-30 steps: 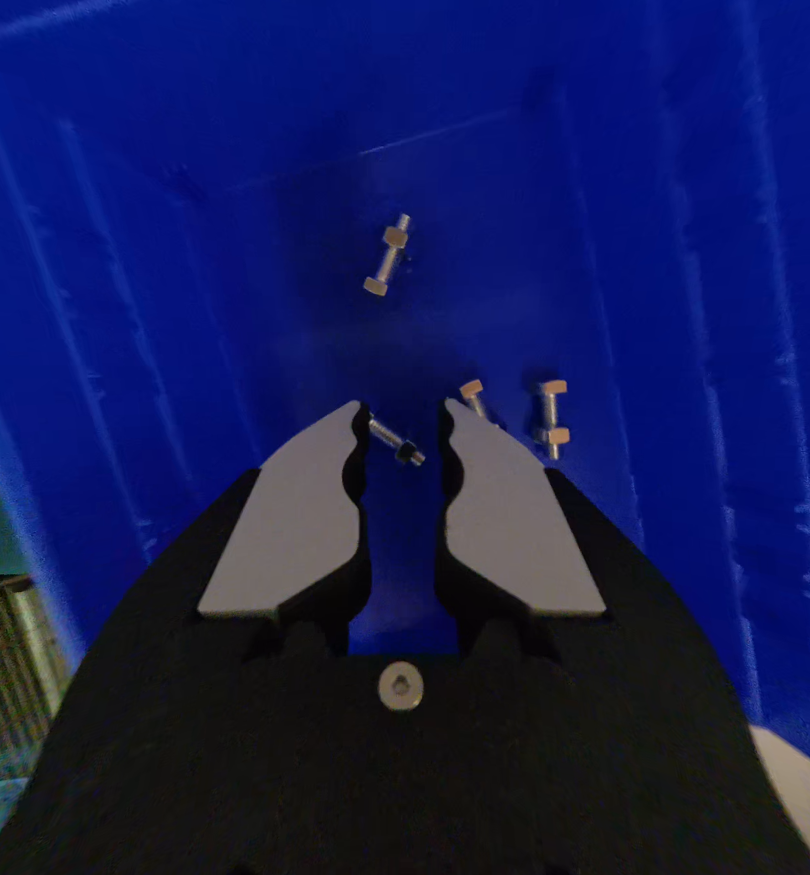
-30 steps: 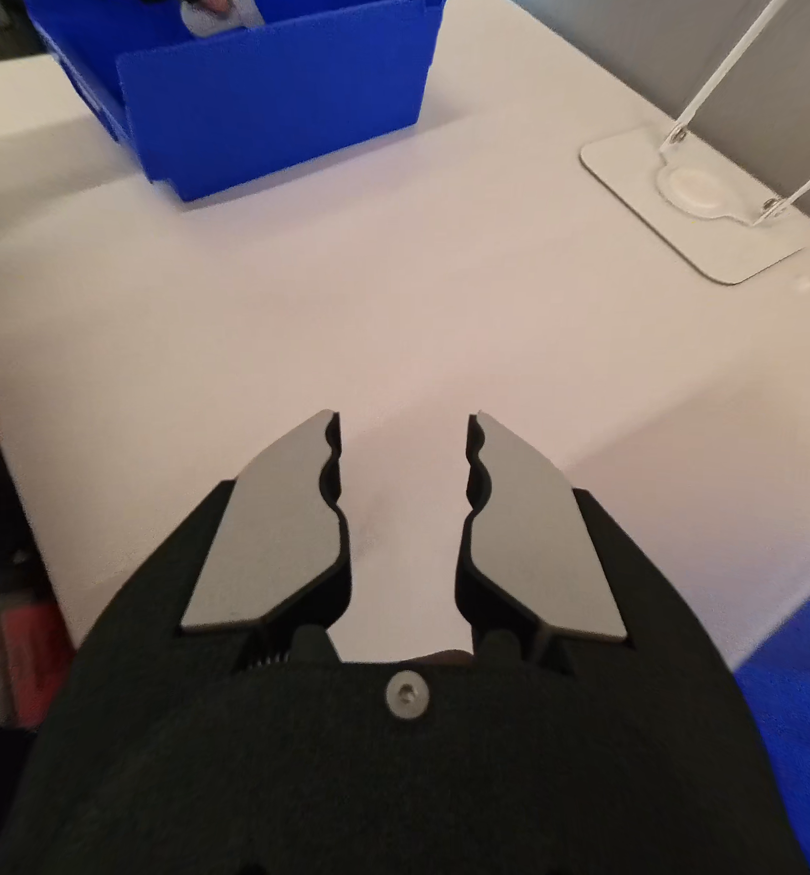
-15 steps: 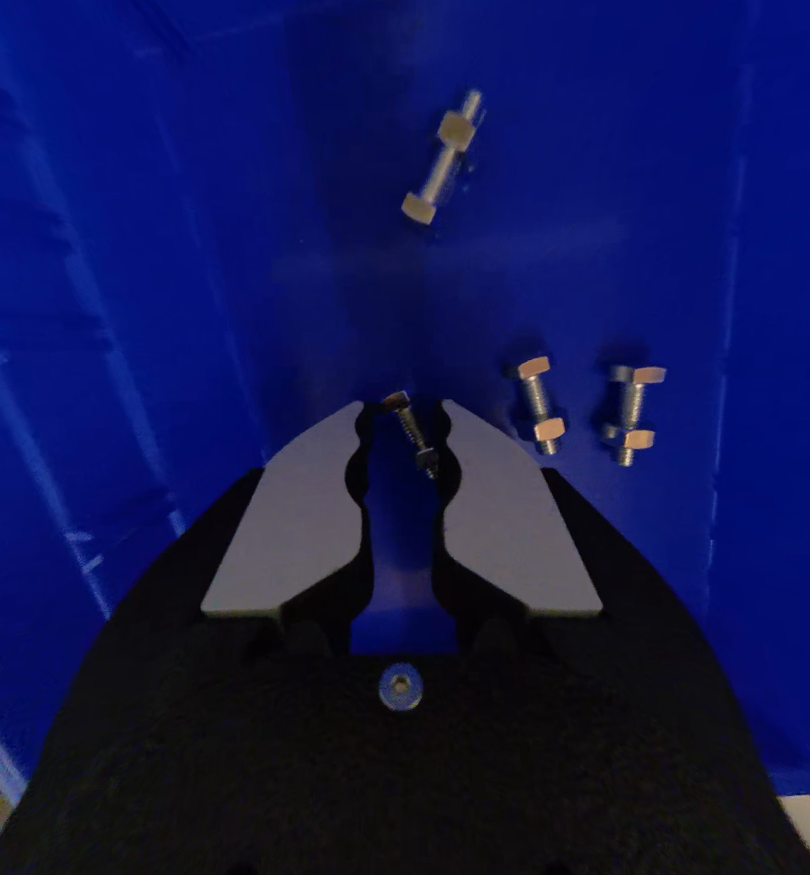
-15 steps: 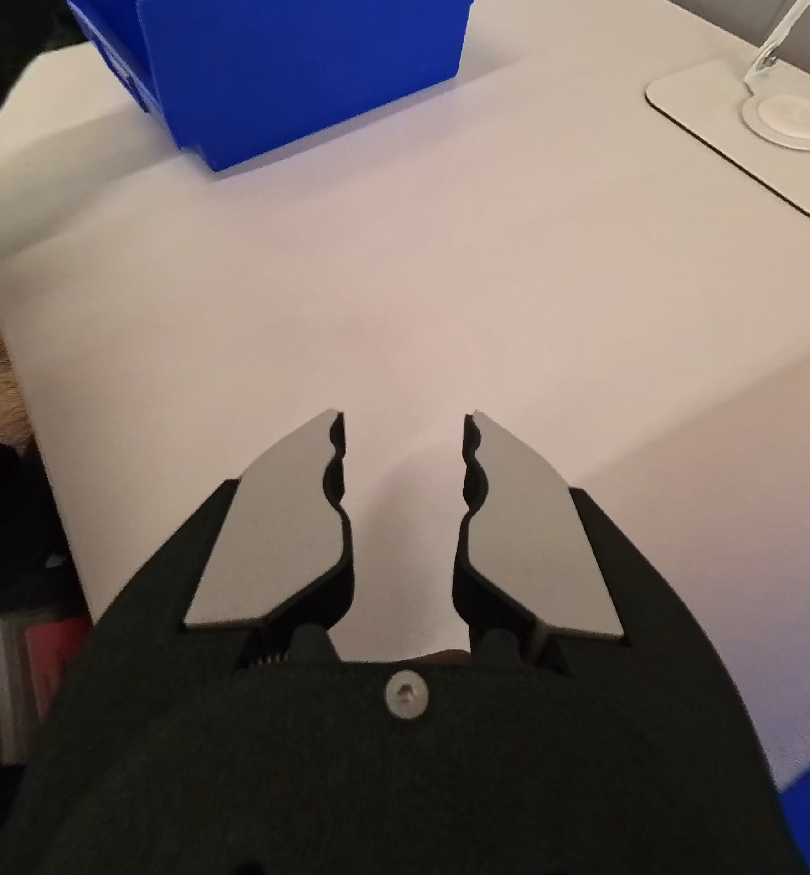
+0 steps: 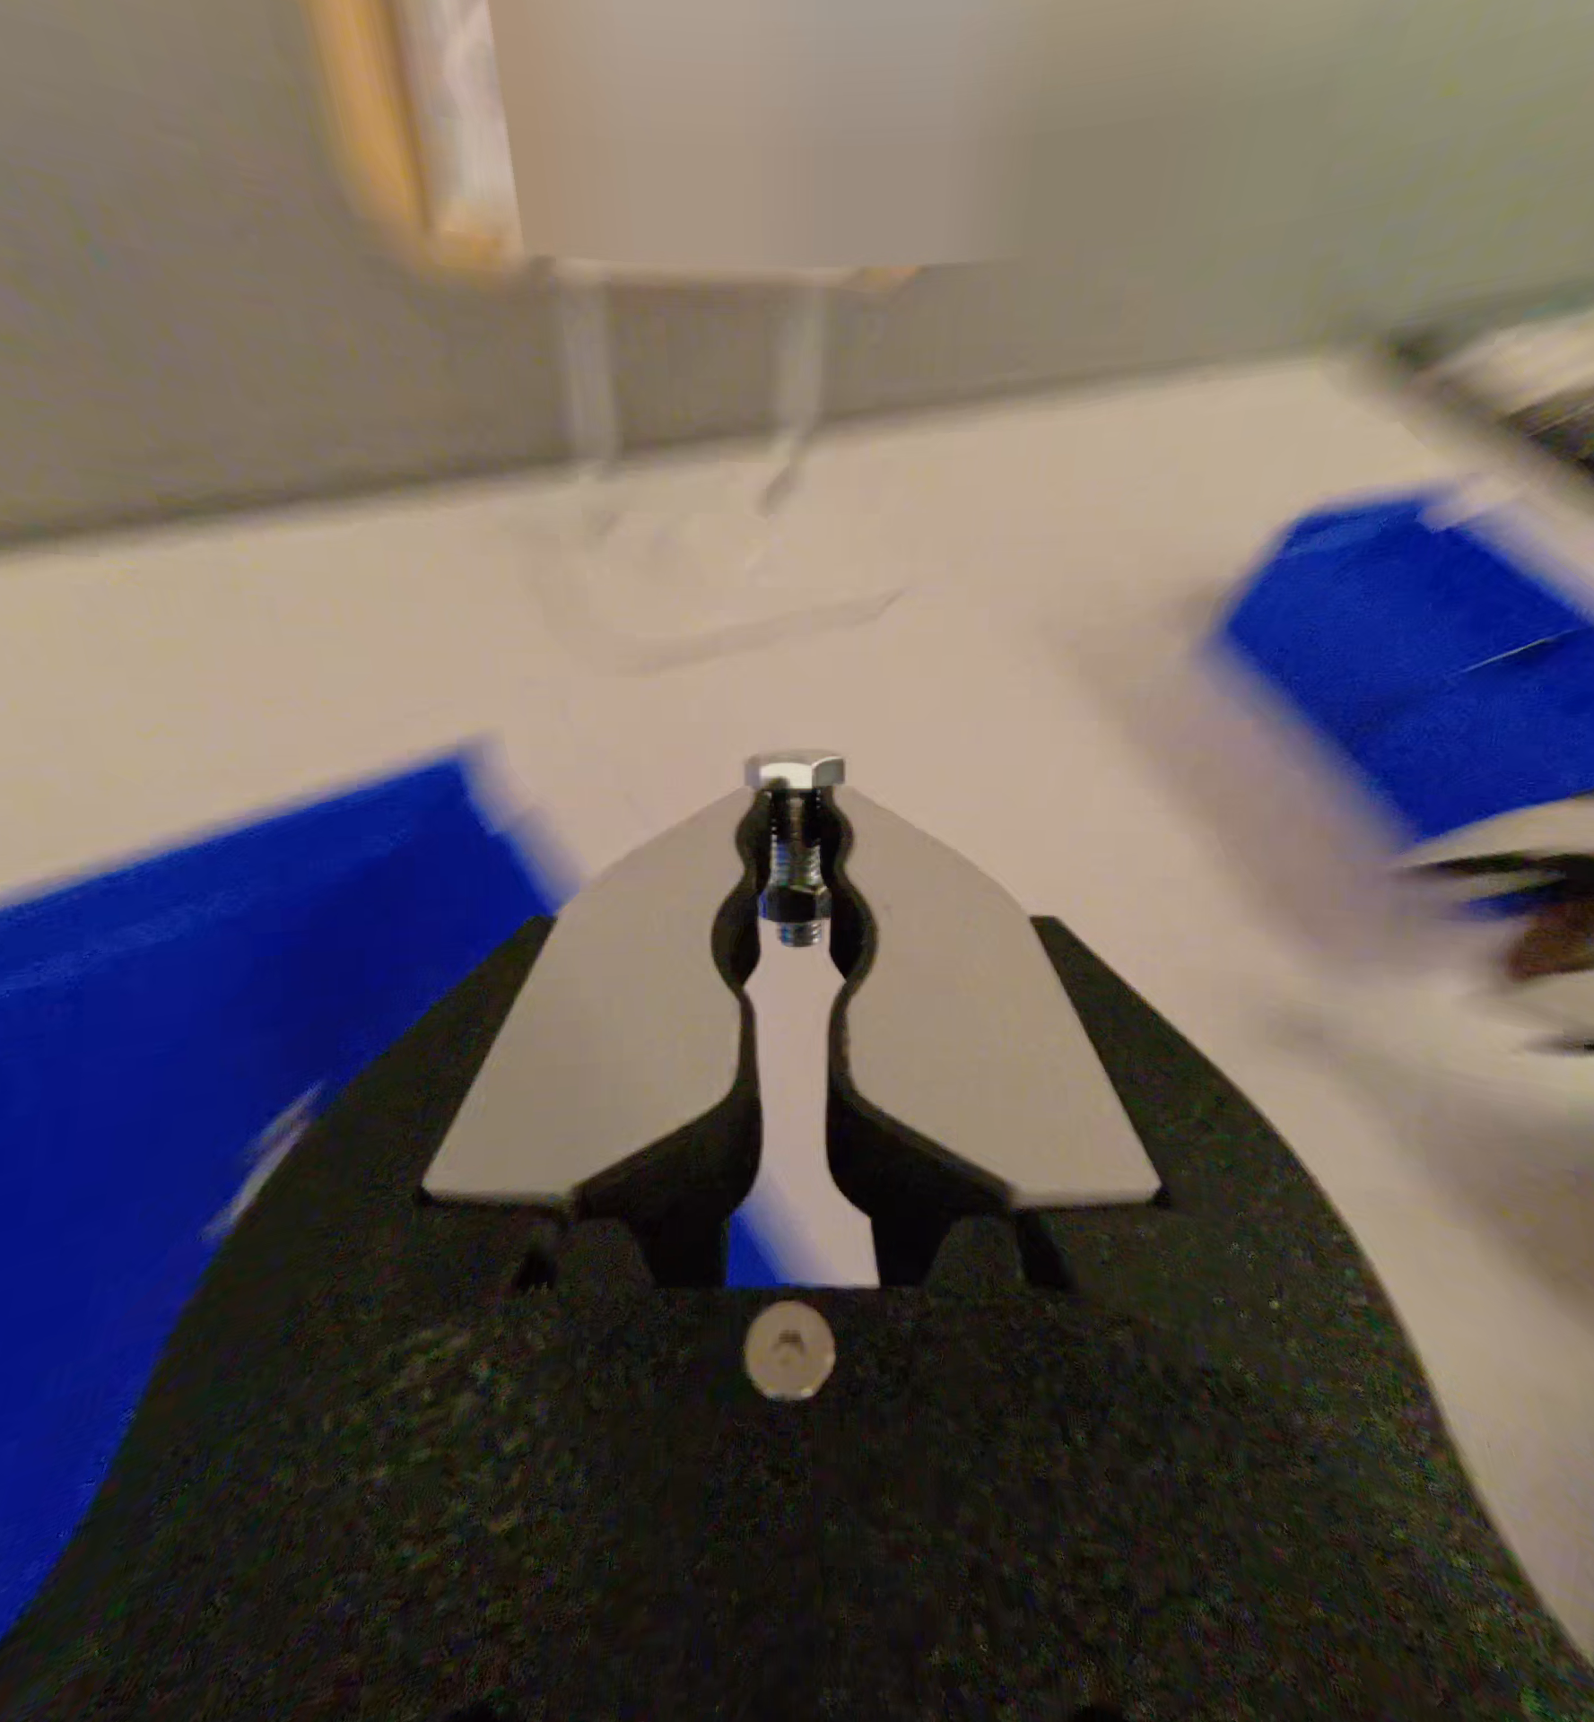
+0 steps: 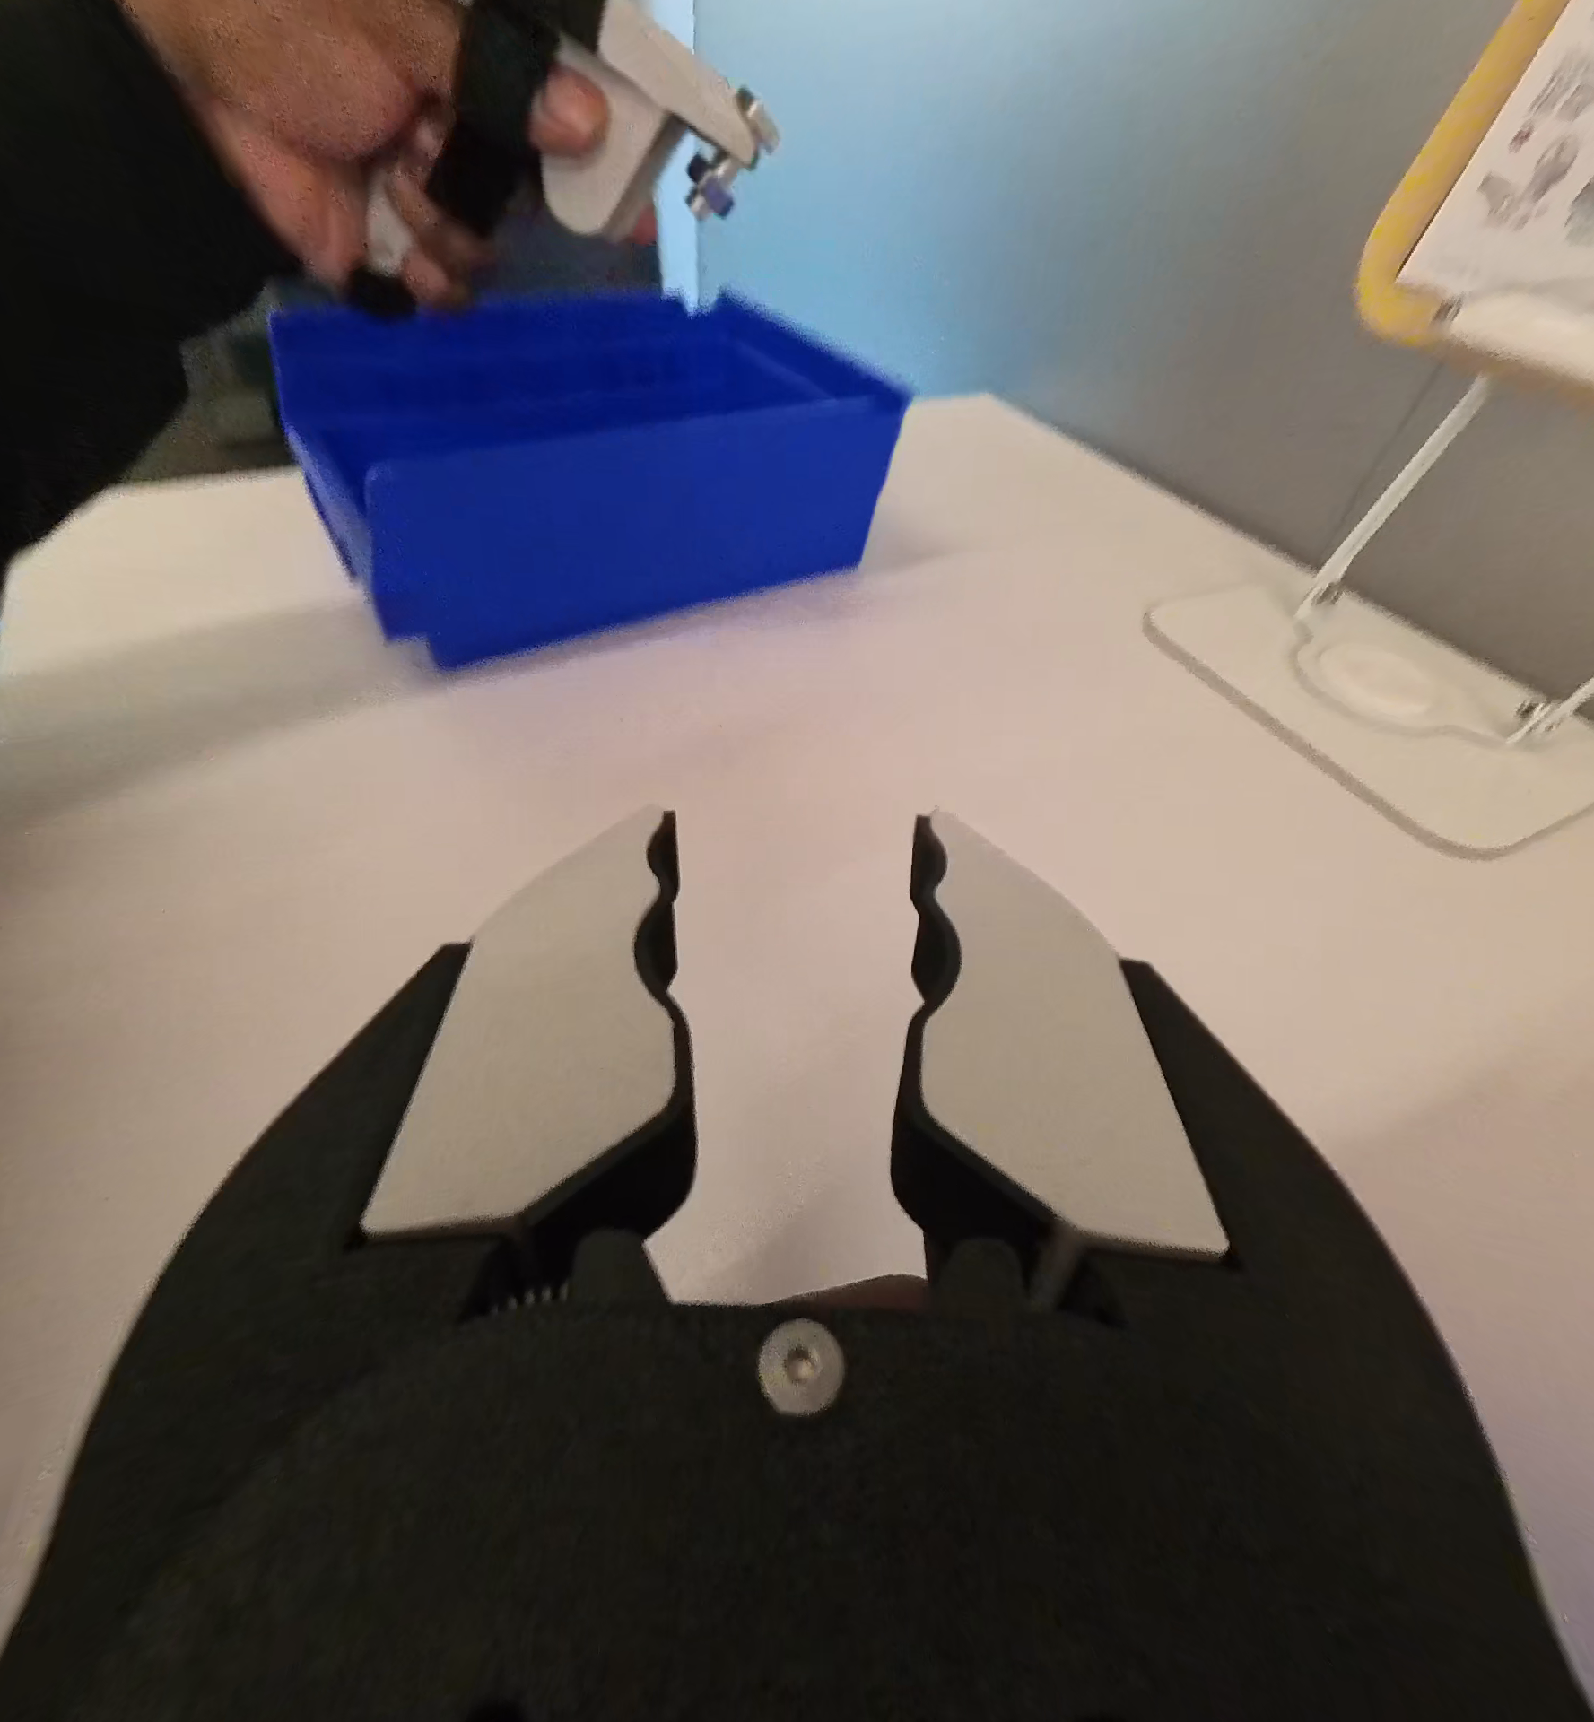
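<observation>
Steel bolt point(image 5: 794, 843) clamped between left tongs point(image 5: 794, 815).

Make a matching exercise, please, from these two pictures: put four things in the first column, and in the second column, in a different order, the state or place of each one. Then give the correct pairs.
Things:
1. left gripper
2. right gripper
3. blue bin
4. clear stand

States or places:
A. stands on the white table by the grey wall
B. jaws apart, nothing between them
C. closed on a silver bolt that has a dark nut on it
D. on the far part of the table, under a person's hand

Pairs: 1-C, 2-B, 3-D, 4-A
</observation>
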A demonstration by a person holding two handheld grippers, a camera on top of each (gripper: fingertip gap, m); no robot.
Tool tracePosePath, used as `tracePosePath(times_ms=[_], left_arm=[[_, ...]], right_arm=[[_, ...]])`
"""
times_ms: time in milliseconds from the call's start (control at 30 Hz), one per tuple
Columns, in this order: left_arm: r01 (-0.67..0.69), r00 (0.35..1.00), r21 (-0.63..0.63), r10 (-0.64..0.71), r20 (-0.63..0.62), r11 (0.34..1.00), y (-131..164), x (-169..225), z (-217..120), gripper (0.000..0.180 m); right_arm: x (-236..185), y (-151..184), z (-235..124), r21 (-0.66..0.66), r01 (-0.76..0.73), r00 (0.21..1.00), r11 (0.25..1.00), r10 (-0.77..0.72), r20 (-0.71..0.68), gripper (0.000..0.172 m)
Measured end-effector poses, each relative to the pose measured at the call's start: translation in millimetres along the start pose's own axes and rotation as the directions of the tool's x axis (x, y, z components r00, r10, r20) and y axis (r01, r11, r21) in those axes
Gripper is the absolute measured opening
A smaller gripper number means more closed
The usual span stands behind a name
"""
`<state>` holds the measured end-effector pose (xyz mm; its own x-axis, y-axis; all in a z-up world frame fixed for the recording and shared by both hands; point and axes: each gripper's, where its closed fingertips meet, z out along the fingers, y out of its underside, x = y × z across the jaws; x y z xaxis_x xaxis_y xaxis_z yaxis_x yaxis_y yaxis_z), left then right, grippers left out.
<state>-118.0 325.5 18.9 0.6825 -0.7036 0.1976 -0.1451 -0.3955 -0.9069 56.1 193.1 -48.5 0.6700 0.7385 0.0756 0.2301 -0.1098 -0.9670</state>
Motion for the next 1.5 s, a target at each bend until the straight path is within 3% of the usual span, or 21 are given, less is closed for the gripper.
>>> tracePosePath(times_ms=[67, 133, 233, 333, 433, 600, 733, 1000, 1233, 1500], left_arm=[[0.087, 0.962, 0.245, -0.017, -0.273, 0.966, -45, 70, 16, 0.009], [0.246, 0.889, 0.367, -0.058, -0.454, 0.897, -63, 115, 40, 0.009], [0.443, 0.791, 0.400, -0.140, -0.596, 0.802, -51, 144, 92, 0.009], [0.596, 0.698, 0.363, -0.238, -0.676, 0.716, -20, 152, 130, 0.009], [0.643, 0.653, 0.327, -0.274, -0.706, 0.692, 6, 160, 149, 0.009], [0.628, 0.632, 0.283, -0.262, -0.729, 0.725, 28, 174, 162, 0.009], [0.656, 0.606, 0.301, -0.244, -0.757, 0.692, 26, 172, 156, 0.008], [0.659, 0.548, 0.229, -0.249, -0.798, 0.717, 30, 182, 158, 0.009], [0.626, 0.559, 0.243, -0.209, -0.803, 0.741, 31, 188, 153, 0.009], [0.631, 0.548, 0.253, -0.191, -0.814, 0.733, 30, 189, 148, 0.009]], right_arm=[[18, -28, 14, 0.130, -0.001, 0.999, 0.992, 0.006, -0.035, 0.048], [42, -53, 24, 0.264, 0.048, 0.992, 0.963, -0.016, -0.123, 0.047], [76, -62, 27, 0.346, 0.202, 0.946, 0.916, -0.092, -0.309, 0.046], [92, -41, 24, 0.324, 0.283, 0.901, 0.903, -0.135, -0.413, 0.042], [96, -15, 23, 0.301, 0.263, 0.903, 0.917, -0.124, -0.410, 0.037], [95, -8, 34, 0.288, 0.253, 0.916, 0.924, -0.133, -0.378, 0.032], [96, 2, 41, 0.263, 0.216, 0.929, 0.940, -0.115, -0.351, 0.031], [96, 1, 38, 0.279, 0.222, 0.926, 0.934, -0.112, -0.361, 0.032], [95, -3, 32, 0.266, 0.308, 0.903, 0.914, -0.192, -0.385, 0.037], [84, -8, 30, 0.258, 0.410, 0.866, 0.875, -0.286, -0.410, 0.023]])
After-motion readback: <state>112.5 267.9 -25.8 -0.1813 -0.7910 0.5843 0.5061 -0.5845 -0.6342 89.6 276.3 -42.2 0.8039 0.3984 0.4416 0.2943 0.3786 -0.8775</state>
